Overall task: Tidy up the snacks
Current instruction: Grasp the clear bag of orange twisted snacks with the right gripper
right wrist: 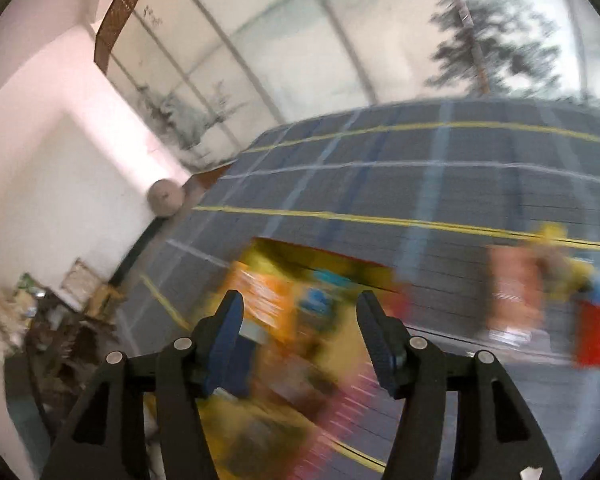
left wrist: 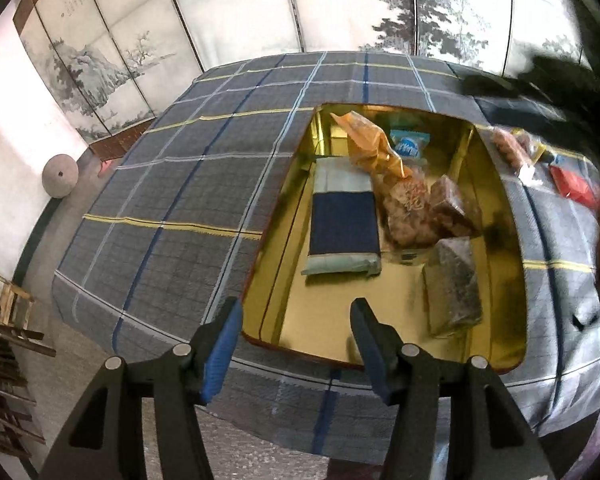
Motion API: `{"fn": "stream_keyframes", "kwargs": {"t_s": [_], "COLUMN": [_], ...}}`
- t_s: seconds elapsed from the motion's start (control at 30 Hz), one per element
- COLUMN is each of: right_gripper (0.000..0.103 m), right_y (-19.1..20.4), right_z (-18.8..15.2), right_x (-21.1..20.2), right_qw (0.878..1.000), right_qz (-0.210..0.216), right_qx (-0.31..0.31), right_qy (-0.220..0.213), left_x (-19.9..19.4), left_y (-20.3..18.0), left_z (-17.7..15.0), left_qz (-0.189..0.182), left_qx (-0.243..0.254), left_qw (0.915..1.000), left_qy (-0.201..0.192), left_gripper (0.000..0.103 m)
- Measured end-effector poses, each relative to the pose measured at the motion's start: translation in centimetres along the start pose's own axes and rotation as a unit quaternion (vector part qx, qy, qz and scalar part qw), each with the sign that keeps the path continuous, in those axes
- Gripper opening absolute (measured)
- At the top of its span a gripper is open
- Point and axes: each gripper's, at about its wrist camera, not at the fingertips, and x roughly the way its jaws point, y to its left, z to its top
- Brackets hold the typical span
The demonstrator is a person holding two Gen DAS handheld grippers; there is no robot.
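Observation:
An open gold tin [left wrist: 288, 204] lies on the plaid cloth. Inside it are an orange bag [left wrist: 368, 144], a blue packet [left wrist: 410, 146], a navy and pale green packet [left wrist: 344, 228], a clear bag of brown snacks [left wrist: 406, 210] and two brown blocks [left wrist: 454, 288]. A pinkish bag [left wrist: 508, 146] and a red packet [left wrist: 572, 184] lie outside, to its right. My left gripper [left wrist: 296, 312] hangs open over the tin's near edge, nothing between its fingers. The right wrist view is badly blurred. There my right gripper [right wrist: 299, 304] stands open above the tin [right wrist: 300, 252], near the orange bag [right wrist: 260, 296].
The plaid cloth [left wrist: 180, 200] covers a large table whose near edge runs just below the tin. A painted folding screen [left wrist: 240, 8] stands behind. A round stone disc [left wrist: 60, 176] leans on the left wall, with wooden furniture [left wrist: 8, 320] below it. A dark blurred shape [left wrist: 540, 80] crosses the upper right.

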Motion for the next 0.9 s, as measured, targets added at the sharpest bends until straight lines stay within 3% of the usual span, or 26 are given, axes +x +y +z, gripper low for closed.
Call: {"fn": "stream_keyframes", "kwargs": {"t_s": [0.07,0.13,0.57,0.63,0.67,0.7,0.8,0.9], "right_gripper": [0.058,0.058,0.059,0.054,0.038,0.035,0.034,0.034], "right_y": [-2.4,-4.4,-8.3,-8.6,-8.3,-8.0,-7.4,-9.3], "right_z": [-0.7,-0.5,2.8,2.5,2.3,2.1,0.5,-2.4], "right_x": [-1.7,-2.1,5.3,6.8,6.8,7.0,4.9,-1.6], "right_qw": [0.998,0.996,0.986,0.983,0.982,0.978,0.981,0.988], "right_qz": [-0.059,-0.092,-0.142,-0.145,-0.159,-0.174,-0.146,-0.129], "right_qx": [-0.017,-0.013,-0.009,-0.013,-0.033,-0.050,-0.069,-0.044], "right_qy": [0.002,0.015,0.087,0.109,0.101,0.107,0.108,0.068], "left_x": [-0.3,-0.8,-1.1,-1.0,-1.0,-1.0,-1.8,-3.0], "left_y": [-0.2,-0.6,-2.8,-3.0,-3.3,-3.5,-4.7,-5.7], "left_z": [0.2,0.4,1.7,2.0,2.1,2.2,2.7,3.3], "left_qz": [-0.005,-0.009,-0.007,-0.006,-0.005,-0.004,-0.002,-0.031], "left_qx": [-0.003,-0.010,0.014,0.018,0.022,0.026,0.044,0.054], "left_qw": [1.0000,0.9999,0.9999,0.9998,0.9997,0.9997,0.9990,0.9979], "left_qy": [0.001,-0.004,0.000,-0.001,-0.001,0.000,-0.008,-0.016], "left_gripper": [0.057,0.057,0.057,0.057,0.057,0.057,0.057,0.057]}}
